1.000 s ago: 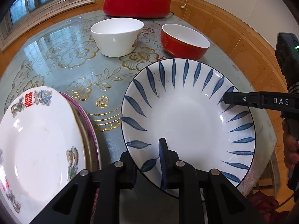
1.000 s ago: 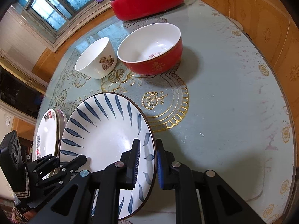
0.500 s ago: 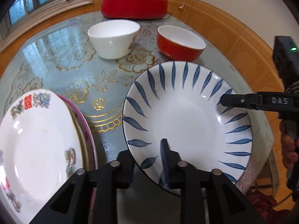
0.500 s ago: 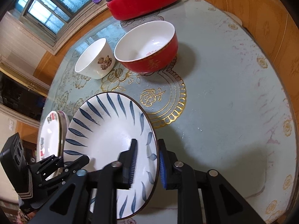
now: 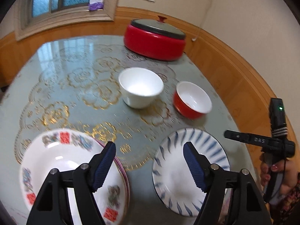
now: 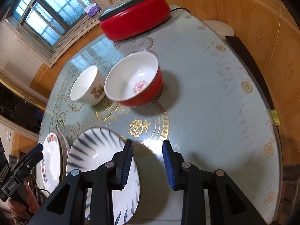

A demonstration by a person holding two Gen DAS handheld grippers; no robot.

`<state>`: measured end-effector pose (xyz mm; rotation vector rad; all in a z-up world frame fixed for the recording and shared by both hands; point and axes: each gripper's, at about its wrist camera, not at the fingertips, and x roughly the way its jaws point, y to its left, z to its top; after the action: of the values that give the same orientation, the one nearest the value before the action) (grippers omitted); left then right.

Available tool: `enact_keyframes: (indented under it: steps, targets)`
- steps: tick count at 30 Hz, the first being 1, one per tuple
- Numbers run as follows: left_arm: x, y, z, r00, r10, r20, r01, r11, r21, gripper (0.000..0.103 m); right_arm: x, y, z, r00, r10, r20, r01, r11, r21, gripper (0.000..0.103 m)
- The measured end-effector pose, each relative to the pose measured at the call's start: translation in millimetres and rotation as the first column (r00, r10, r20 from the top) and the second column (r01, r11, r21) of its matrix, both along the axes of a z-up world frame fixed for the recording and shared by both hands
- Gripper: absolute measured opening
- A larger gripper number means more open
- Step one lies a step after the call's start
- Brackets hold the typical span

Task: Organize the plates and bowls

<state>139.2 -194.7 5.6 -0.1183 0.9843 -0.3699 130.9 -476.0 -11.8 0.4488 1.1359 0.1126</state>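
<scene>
Lying flat on the counter (image 5: 61, 86) near its front edge, the blue-leaf plate (image 5: 189, 170) is free of both tools. The left gripper (image 5: 150, 164) hangs above the gap between this plate and the stack of plates (image 5: 61, 165) just to its left; its jaws have just been opening and now stand spread wide, with nothing between them. The right gripper (image 6: 147, 166) hovers over the plate's right edge, its jaws also just opened to a moderate gap, one finger over the plate rim and the other over bare counter, pinching nothing. The stack's top plate is white with red characters and flower prints, and a pink-rimmed plate shows beneath it. Farther back stand a white bowl (image 5: 140, 87) and a red bowl (image 5: 192, 99) side by side, close together, both upright. Beyond them, at the far edge, sits a red lidded electric pot (image 5: 154, 37). A hand (image 5: 275, 176) grips the right tool's handle at the right edge of the left wrist view.
</scene>
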Motion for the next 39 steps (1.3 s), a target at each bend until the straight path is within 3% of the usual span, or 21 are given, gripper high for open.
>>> enact_keyframes:
  steps: [12,25,39]
  targets:
    - [41.9,-64.5,-5.5,0.996,-0.092,-0.009,0.093,0.994,0.05,0.078,53.9,-13.5,15.6,0.999,-0.023,0.036,0.023,0.999,-0.022,0.033]
    - [93.7,-108.7,-22.5,0.991,-0.099,-0.085,0.103,0.993,0.052,0.079,115.7,-12.3,-23.5,0.998,-0.021,-0.052,0.019,0.999,-0.026,0.033]
    - [144.0,-144.6,-58.3,0.979,-0.102,-0.175,0.121,0.987,0.105,0.069,127.1,-20.8,-54.9,0.995,-0.036,-0.089,0.039,0.999,0.031,0.029]
